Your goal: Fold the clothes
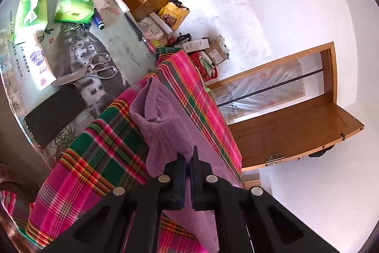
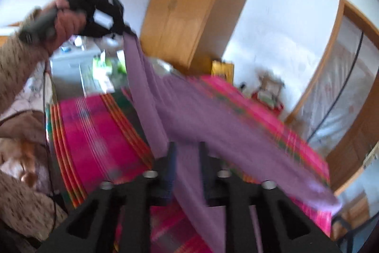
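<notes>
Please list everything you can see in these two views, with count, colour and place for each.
purple garment: one, purple, lifted off the checked cloth
checked cloth: one, pink and green, under the garment
tissue packs: two, green, on the table beyond the cloth
scissors: one pair, metal, on that table
phone: one, black, at the table's near edge
wardrobe: one, wooden, against the white wall
left gripper: one, black, shut on the garment's edge
right gripper: one, black, garment running between its fingers; blur hides whether they press
hand: one, beige sleeve, holding the left gripper
</notes>
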Motion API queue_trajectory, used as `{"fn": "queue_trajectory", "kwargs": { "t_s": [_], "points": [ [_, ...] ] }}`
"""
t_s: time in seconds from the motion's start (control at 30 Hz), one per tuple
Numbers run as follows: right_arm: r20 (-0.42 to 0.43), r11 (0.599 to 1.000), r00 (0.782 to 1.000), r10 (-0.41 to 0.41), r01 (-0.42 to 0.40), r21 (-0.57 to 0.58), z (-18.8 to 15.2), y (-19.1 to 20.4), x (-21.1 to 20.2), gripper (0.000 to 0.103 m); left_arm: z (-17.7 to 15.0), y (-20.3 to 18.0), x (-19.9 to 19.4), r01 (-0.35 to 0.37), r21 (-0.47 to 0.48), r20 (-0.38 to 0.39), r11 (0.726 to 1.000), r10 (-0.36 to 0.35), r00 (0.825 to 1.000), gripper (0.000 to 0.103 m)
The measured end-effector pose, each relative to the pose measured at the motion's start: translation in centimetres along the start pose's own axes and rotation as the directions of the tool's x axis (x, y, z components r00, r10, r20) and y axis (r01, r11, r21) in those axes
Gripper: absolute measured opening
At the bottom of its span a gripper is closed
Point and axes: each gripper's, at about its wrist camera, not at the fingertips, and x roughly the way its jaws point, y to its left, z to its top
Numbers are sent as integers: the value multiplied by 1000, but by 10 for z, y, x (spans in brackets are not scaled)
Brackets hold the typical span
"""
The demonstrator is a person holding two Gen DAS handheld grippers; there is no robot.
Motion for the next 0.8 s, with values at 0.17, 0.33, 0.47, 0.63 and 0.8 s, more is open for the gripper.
{"fn": "queue_trajectory", "kwargs": {
  "t_s": [0.17,0.33,0.47,0.63,0.8],
  "points": [
    [-93,997,995,-29,22,-73,-23,12,19,43,1,-1,-5,6,1,6,1000,-6,1000,2],
    [-146,985,980,-138,121,-125,-34,14,40,43,0,-2,-9,3,-2,8,1000,-3,1000,2],
    [-119,986,982,-144,132,-100,-34,10,31,20,1,-2,-9,-10,-8,5,1000,10,1000,2],
    [-68,965,966,-249,241,-108,-21,-7,7,4,2,-14,-10,0,12,10,1000,0,1000,2],
    [55,919,922,-384,387,-79,16,-33,-33,4,12,-31,-11,53,5,9,999,-53,999,2]
  ]
}}
